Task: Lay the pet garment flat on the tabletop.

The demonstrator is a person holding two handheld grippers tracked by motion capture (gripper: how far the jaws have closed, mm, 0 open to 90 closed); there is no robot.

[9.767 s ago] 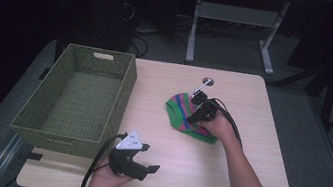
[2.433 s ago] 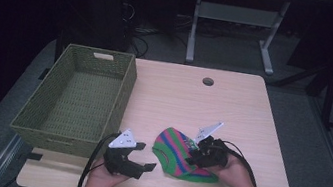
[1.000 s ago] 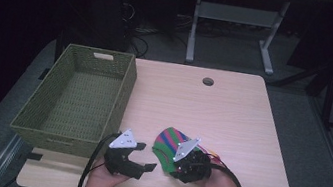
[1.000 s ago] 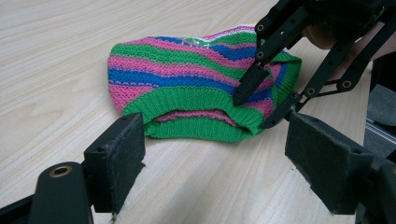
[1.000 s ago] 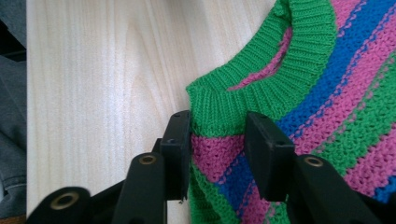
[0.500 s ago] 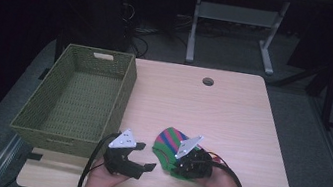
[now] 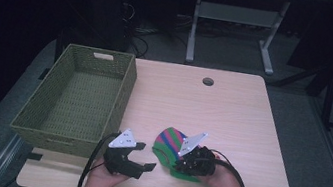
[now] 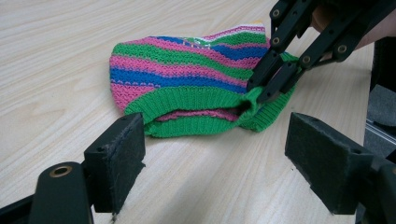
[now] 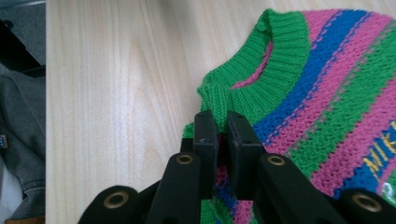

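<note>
Grasping step in hand: right gripper (image 9: 222, 128) just closed, fingers (image 9: 205, 140) now clenched on the green ribbed cuff of the striped knitted hat (image 7: 171, 147), lying at the near edge of the desk (image 7: 232, 114), right of the woven basket (image 7: 78, 97). Left gripper (image 8: 215, 158) waiting just before the cuff opening, fingers (image 8: 116, 158) released, holding nothing. Next, probably: bring the left fingers onto the free side of the cuff, then lift together toward the basket.
</note>
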